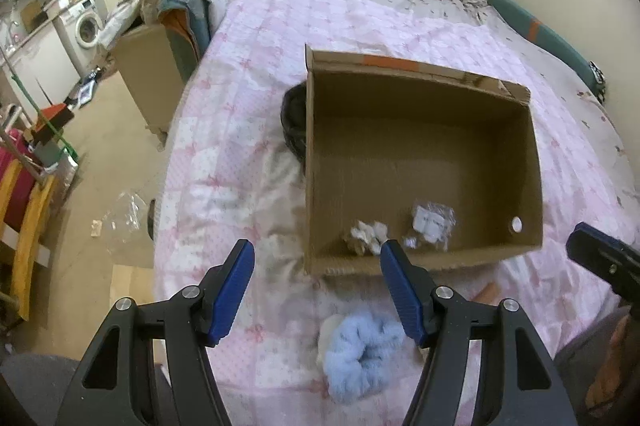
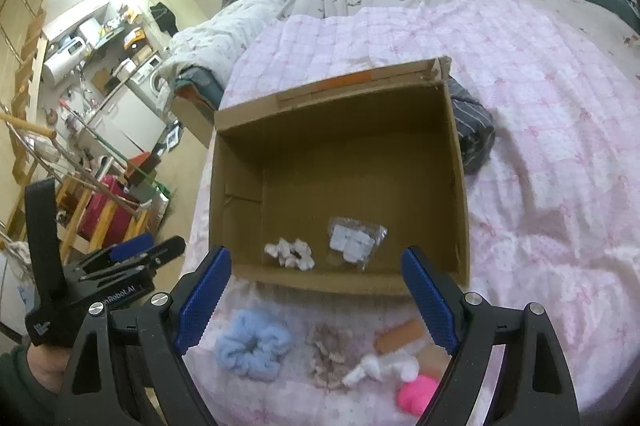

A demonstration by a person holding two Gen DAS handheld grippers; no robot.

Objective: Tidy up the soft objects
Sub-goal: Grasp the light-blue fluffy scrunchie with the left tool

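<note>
While both claws hang spread and empty over the near edge of the bed, we have nothing in hand: the left claw (image 1: 316, 290) has its blue pads wide apart, and so does the right claw (image 2: 316, 300).

Just below the left claw, close to its right pad, lies the blue scrunchie (image 1: 362, 358) on the pink quilt (image 1: 240, 98). We judge it very light, fluffy and fully squashable, with no stiff part and nothing fragile in it. It should not slip on the ribbed pads, but a shallow nip might take only fluff. We would pinch straight across one side of the ring, through the thick of the band, or run one pad into the centre hole.

Under the right claw sit a beige scrunchie (image 2: 330, 354), a white fluffy piece (image 2: 380, 366) and a bright pink soft thing (image 2: 416, 392). All look equally light and limp. A tan strip (image 2: 400, 336) lies beside them; we cannot tell what it is.

Ahead of both claws stands the open cardboard box (image 2: 240, 186). On its floor, against the near wall, lie a white scrunchie (image 2: 290, 253) and a clear packet (image 2: 354, 238). The packet's film looks slick, and its white contents carry no print we can read.

The only legible writing is "onRobot.AI", its start cut off, on the left claw's body in the right wrist view.
</note>
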